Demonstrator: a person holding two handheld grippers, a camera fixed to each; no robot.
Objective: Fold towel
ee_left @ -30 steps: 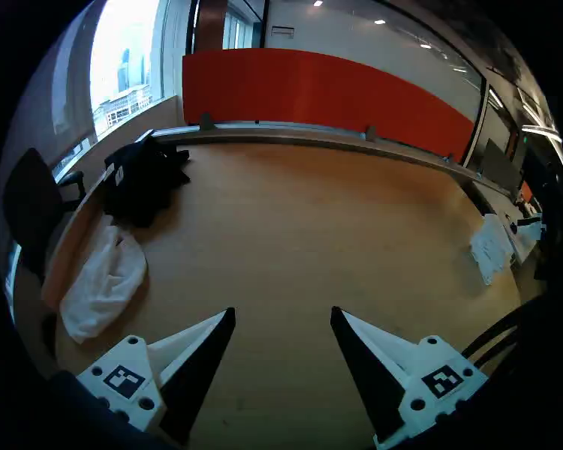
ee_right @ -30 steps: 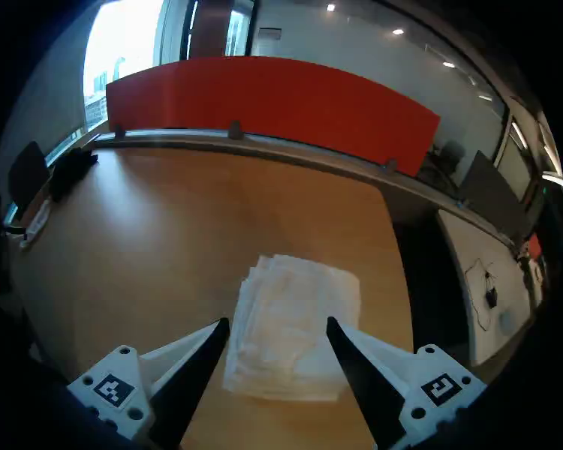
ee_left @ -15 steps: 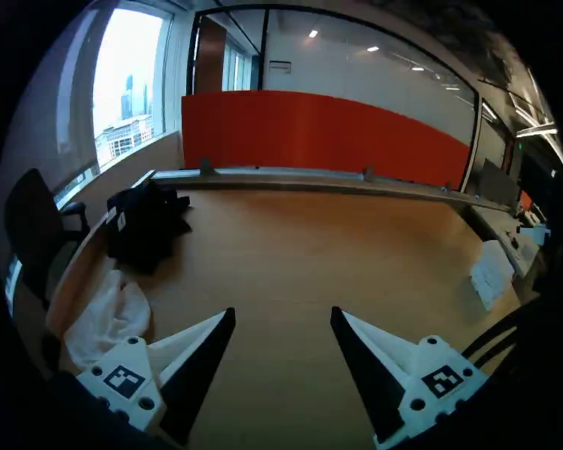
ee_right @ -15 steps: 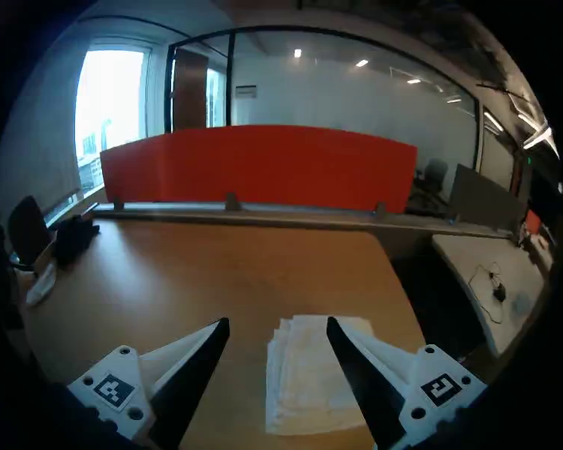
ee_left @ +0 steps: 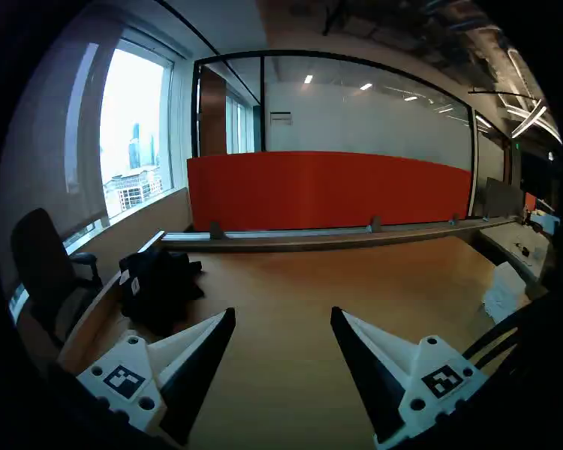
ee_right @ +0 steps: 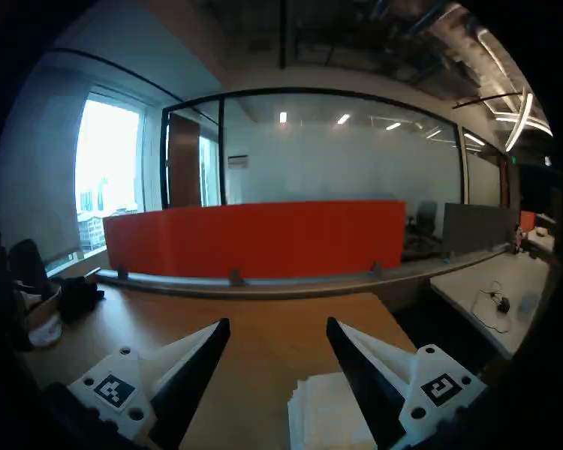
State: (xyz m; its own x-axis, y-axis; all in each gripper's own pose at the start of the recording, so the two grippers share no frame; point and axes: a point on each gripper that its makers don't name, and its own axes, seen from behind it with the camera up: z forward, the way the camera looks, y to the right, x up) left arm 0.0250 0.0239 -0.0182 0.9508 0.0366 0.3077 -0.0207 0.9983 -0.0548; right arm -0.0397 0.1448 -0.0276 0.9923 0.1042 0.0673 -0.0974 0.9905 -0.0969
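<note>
Desk (ee_left: pixel 296 300) runs wide up to the red divider (ee_left: pixel 326 187), black bag (ee_left: pixel 158 289) at its left end. Towel (ee_right: pixel 330 412) lies in a neat stack on the desk just beneath the right gripper (ee_right: pixel 276 322) — folding looks done. That one and the left gripper (ee_left: pixel 281 311) both gape, empty.

Both views sit low, facing level across the light wooden bench (ee_left: pixel 296 289) toward the long red divider panel (ee_left: pixel 326 187), mid-frame in both.
</note>
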